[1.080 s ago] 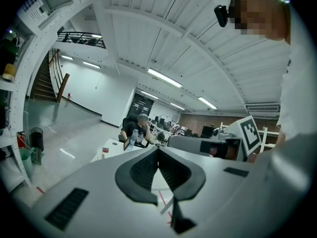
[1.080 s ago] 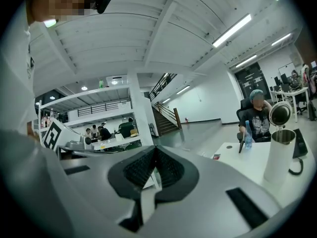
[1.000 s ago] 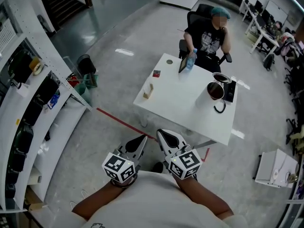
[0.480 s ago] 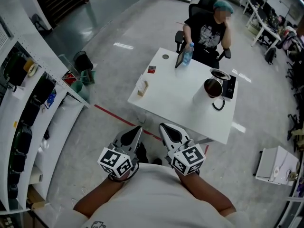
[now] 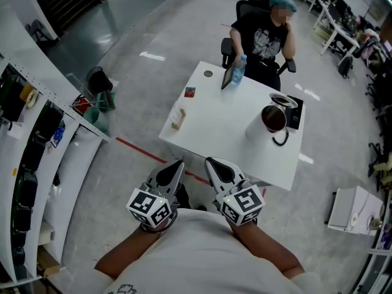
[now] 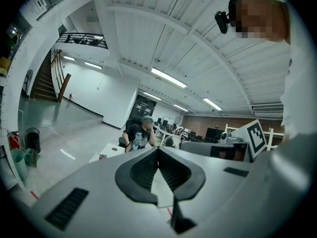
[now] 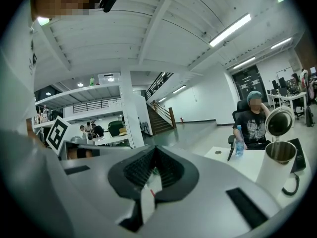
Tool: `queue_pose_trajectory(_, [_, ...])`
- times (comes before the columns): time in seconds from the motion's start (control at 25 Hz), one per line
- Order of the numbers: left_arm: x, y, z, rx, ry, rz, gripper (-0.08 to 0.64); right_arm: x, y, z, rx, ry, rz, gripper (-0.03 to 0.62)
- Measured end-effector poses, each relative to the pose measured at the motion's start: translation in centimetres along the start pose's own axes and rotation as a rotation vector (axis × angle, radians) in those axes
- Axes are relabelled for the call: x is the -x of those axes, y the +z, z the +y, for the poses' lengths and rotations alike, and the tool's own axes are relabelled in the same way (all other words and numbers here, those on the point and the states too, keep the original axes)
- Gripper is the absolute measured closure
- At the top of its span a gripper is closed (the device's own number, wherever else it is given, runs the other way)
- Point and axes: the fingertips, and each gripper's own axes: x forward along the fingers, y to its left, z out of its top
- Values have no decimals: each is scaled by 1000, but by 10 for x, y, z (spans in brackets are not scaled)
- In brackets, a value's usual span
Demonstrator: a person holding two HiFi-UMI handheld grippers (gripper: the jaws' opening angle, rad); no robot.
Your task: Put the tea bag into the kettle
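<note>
A white kettle (image 5: 269, 122) with its lid flipped open stands at the right end of the white table (image 5: 214, 127); it also shows in the right gripper view (image 7: 276, 168). A small red packet (image 5: 190, 92) and a tan box (image 5: 178, 117) lie near the table's left end; I cannot tell which is the tea bag. My left gripper (image 5: 174, 168) and right gripper (image 5: 215, 165) are held side by side close to my body, short of the table's near edge. Both are shut with nothing between the jaws (image 6: 158, 150) (image 7: 154, 153).
A person (image 5: 263, 38) sits in a chair at the table's far side, with a water bottle (image 5: 238, 72) and a propped tablet (image 5: 228, 78) in front of them. White shelving (image 5: 37, 146) runs along the left. A red floor line (image 5: 141, 150) passes under the table.
The table and kettle have slid slightly left and down in the head view. Both grippers stay shut and side by side in front of my body.
</note>
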Motion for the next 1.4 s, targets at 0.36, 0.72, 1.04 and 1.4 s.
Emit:
queue_pose_trajectory(0.36, [-41, 14, 48, 11, -28, 22, 552, -54, 4, -29, -25, -22, 23, 581])
queue_pose_trajectory(0.72, [-87, 36, 120, 28, -50, 51, 551, -127, 17, -64, -50, -61, 43, 581])
queue_pose_trajectory(1.04, [-135, 67, 175, -2, -126, 72, 551, -198, 35, -95, -64, -111, 56, 581])
queue_pose_trajectory(1.4, [-185, 91, 246, 16, -179, 77, 551, -266, 36, -136, -68, -195, 102, 581])
